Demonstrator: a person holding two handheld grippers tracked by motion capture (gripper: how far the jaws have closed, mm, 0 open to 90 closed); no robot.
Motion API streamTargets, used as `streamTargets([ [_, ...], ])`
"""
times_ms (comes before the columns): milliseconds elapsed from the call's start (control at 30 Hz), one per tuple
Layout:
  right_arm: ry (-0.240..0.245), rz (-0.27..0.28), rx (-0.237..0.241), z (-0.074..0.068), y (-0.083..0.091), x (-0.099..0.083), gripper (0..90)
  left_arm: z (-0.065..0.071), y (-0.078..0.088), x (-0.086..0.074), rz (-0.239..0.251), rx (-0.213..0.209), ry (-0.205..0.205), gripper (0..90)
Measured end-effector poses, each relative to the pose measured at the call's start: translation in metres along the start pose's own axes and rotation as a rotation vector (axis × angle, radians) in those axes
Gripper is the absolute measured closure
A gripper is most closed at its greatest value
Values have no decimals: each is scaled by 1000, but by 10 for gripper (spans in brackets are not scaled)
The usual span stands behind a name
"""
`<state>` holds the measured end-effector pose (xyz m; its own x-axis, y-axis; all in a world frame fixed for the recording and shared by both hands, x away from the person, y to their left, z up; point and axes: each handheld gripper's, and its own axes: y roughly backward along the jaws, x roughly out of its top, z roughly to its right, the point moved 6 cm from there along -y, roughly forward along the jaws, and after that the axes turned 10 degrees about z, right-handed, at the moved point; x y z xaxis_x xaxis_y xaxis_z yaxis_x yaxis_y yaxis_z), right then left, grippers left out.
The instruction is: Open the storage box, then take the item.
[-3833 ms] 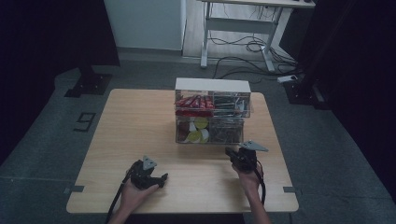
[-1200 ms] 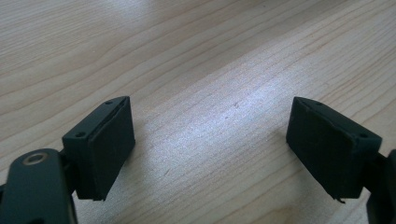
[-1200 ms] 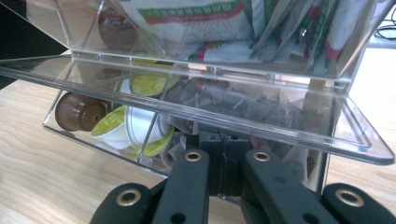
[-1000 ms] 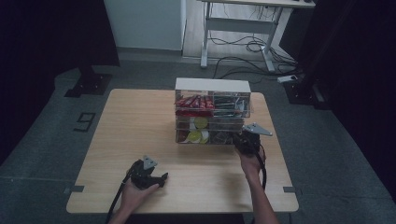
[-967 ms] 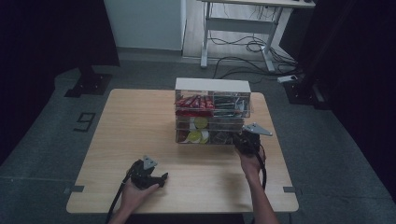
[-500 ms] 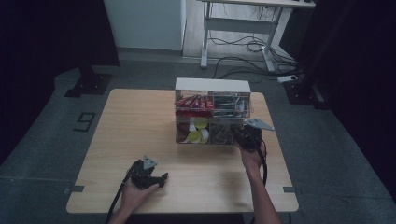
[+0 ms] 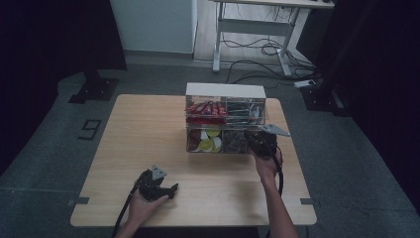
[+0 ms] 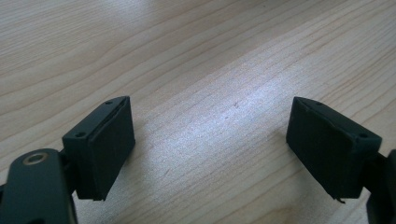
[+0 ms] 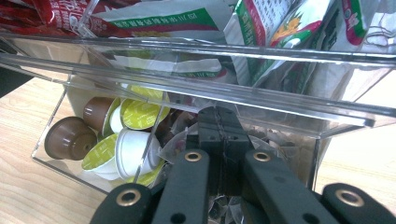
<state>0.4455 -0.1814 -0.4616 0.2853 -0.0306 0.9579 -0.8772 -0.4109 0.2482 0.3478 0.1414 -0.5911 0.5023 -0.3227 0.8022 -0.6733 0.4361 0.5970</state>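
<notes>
Centrally, the clear plastic organizer (image 7: 225, 119) stands on the wooden table (image 7: 143, 134), w/ coffee pods (image 9: 112, 140) in its lower left bin. Right gripper (image 9: 218, 122), jaws pressed together, reaches into the lower right bin among packets (image 9: 184, 140); whether anything is pinched can't be told. Left gripper (image 8: 210, 140), jaws spread, rests near the table's front edge, well apart from the organizer.

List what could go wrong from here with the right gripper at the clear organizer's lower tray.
1. The right gripper is shut with its tip under the upper tray's clear rim; lifting could catch that rim and tip the clear organizer.
2. Pushing in could scatter the coffee capsules next to it.
3. The left gripper stands open over bare table, away from the organizer, so nothing steadies it.
</notes>
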Motion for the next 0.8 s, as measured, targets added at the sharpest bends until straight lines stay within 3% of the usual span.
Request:
streamTargets([
  [467,2,-3,-2,0,-1,0,892,1,-2,2,2,18,13,160],
  [567,3,-3,-1,1,-1,-1,892,3,-1,3,21,23,7,239],
  [800,5,-6,-6,4,-1,-2,892,7,3,21,85,37,14,281],
])
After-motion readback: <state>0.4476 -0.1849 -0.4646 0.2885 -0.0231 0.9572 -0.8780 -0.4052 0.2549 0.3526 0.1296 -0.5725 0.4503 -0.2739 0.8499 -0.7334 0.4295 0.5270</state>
